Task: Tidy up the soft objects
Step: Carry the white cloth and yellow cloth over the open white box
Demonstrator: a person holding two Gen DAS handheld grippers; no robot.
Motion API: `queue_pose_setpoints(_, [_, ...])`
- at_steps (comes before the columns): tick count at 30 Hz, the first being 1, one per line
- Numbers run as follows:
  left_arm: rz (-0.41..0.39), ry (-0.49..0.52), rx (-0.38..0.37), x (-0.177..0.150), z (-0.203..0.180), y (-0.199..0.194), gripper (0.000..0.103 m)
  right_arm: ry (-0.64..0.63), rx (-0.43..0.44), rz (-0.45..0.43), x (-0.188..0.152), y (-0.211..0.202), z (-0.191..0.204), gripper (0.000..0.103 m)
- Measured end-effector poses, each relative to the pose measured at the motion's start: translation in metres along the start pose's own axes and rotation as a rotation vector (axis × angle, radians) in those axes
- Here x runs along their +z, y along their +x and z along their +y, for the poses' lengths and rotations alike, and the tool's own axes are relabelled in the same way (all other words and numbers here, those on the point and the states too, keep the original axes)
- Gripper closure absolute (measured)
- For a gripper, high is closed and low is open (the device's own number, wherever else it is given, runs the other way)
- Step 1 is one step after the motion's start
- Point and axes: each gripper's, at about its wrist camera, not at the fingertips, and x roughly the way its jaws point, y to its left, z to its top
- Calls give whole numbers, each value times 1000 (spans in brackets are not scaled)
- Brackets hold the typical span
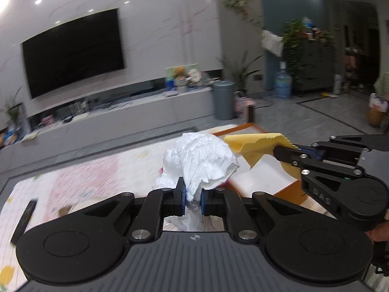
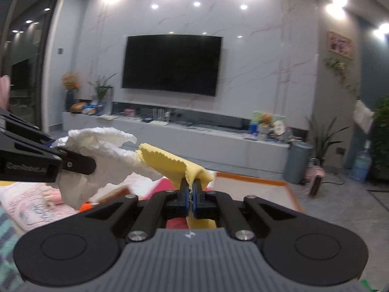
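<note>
My left gripper (image 1: 192,196) is shut on a crumpled white plastic bag (image 1: 201,160), which bulges up above the jaws and hangs a little below them. In the right wrist view the same white bag (image 2: 97,155) shows at the left, pinched in the left gripper (image 2: 90,164). My right gripper (image 2: 191,196) is shut on a yellow cloth with zigzag edges (image 2: 170,164), lifted over the table. From the left wrist view that yellow cloth (image 1: 255,146) hangs from the right gripper (image 1: 279,153) over an orange-rimmed white box (image 1: 262,177).
A patterned cloth covers the table (image 1: 80,180); a dark flat bar (image 1: 24,219) lies at its left. Red and orange items (image 2: 165,185) lie under the held cloth. Beyond stand a TV wall, a low cabinet (image 2: 194,133), a grey bin (image 1: 223,99) and plants.
</note>
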Motion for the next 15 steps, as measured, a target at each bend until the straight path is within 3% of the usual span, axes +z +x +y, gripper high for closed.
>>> queue_pose_setpoints(9, [69,33,-148,55,-40,52,91,57,-95,58,15,13,-84,103])
queue_pose_setpoints(15, [180,40,-191,74,-57,106,91,65,-101,179,16,56,-128,103])
